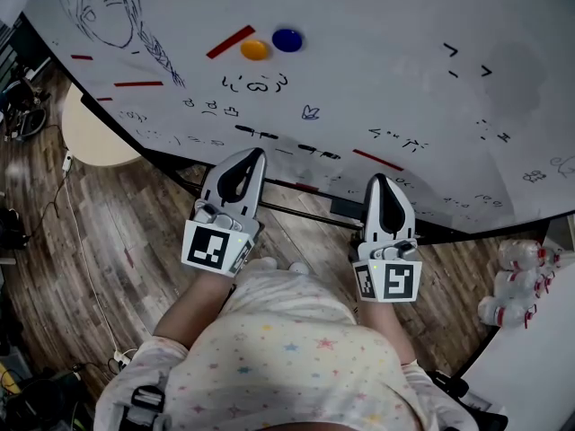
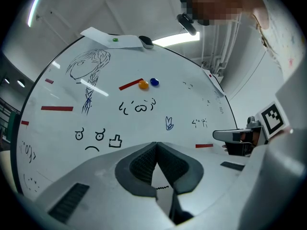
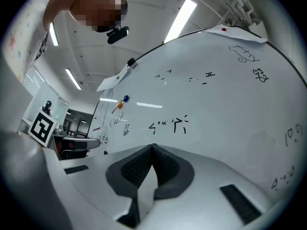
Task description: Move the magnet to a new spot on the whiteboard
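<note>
Two round magnets on whiteboard (image 1: 386,52), upper-left part in head view: orange magnet (image 1: 255,50) and blue magnet (image 1: 287,39). They sit just beside each other, blue on the right and a bit higher. Red strip (image 1: 230,41) slants just left of the orange one. Black face doodle (image 1: 256,83) is directly below the pair. Girl sketch w/ braid (image 1: 112,12) is further left, and more red strips are scattered over the board.

Both grippers are low by the board's bottom edge, tips aimed at the board, well apart from the magnets. Left gripper (image 1: 260,153): jaws closed tip to tip, nothing btwn them. Right gripper (image 1: 375,179): same, jaws together, empty. Can't tell if either tip touches the board.

Around: wood floor (image 1: 135,241), round beige top (image 1: 90,133) at left under the board edge, cluster of plastic bottles (image 1: 521,281) at right. Person's star-print top (image 1: 287,357) is at the bottom of the head view.
</note>
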### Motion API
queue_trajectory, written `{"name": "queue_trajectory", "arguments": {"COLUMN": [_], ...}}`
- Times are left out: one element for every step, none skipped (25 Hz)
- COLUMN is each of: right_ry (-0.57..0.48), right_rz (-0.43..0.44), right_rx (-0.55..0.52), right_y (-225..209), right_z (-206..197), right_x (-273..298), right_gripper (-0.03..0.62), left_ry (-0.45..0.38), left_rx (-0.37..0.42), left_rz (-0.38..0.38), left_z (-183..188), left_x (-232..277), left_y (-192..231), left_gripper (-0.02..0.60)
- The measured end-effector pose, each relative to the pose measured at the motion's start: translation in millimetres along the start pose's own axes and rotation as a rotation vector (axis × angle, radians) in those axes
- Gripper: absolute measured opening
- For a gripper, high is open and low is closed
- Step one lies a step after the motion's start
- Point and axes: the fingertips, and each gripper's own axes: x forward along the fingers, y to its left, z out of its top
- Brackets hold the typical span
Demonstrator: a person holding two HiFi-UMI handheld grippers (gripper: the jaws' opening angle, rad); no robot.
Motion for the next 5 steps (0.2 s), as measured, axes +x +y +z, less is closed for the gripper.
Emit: {"name": "queue_trajectory", "arguments": {"right_ry": [-0.002, -0.004, -0.006, -0.007, -0.008], "right_rz": [-0.001, -0.003, -0.004, -0.006, -0.007], "right_rx": [0.0, 0.001, 0.001, 0.002, 0.002], "right_y": [-0.1, -0.1, -0.1, -0.1, -0.1], "right_z": [0.4, 0.9, 1.2, 1.5, 1.7], "right_x": [-0.2, -0.5, -0.9, -1.2, -1.5], "right_gripper": [0.0, 0.0, 0.0, 0.0, 0.0], "left_ry": [-0.001, -0.002, -0.003, -0.004, -0.004], "left_rx": [0.0, 0.0, 0.0, 0.0, 0.0], "left_rz": [0.0, 0.0, 0.0, 0.0, 0.0], "left_z": [0.5, 0.9, 1.2, 1.5, 1.7], "left_x": [-0.2, -0.6, -0.9, -1.3, -1.7], "left_y": [0.1, 0.2, 0.2, 0.3, 0.4], "left_gripper": [0.012, 0.013, 0.012, 0.013, 0.013]}}
